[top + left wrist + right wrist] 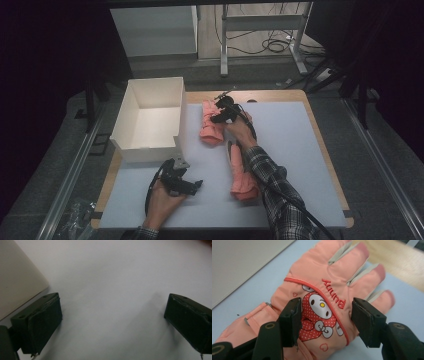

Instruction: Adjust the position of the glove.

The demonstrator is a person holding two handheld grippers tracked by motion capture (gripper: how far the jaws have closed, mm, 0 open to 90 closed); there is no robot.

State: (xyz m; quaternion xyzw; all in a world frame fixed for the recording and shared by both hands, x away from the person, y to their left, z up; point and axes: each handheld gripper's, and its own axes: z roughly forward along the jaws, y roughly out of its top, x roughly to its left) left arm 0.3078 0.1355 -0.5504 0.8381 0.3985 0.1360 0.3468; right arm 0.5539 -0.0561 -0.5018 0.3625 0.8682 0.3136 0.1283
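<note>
1. My left hand (161,200) comes in from the bottom edge of the high view, palm down and low over the near side of the table.
2. The left gripper (196,185) in it lies nearly level, pointing to the right in the high view; its cable loops back along my wrist.
3. In the left gripper view its two black jaws stand wide apart with nothing between them.
4. My right forearm (272,182), in a checked sleeve, stretches forward and left across the table.
5. My right hand (239,127) holds the right gripper (216,120) tipped downward.
6. In the right gripper view (325,320) its jaws stand parted, pads pressing on nothing.
</note>
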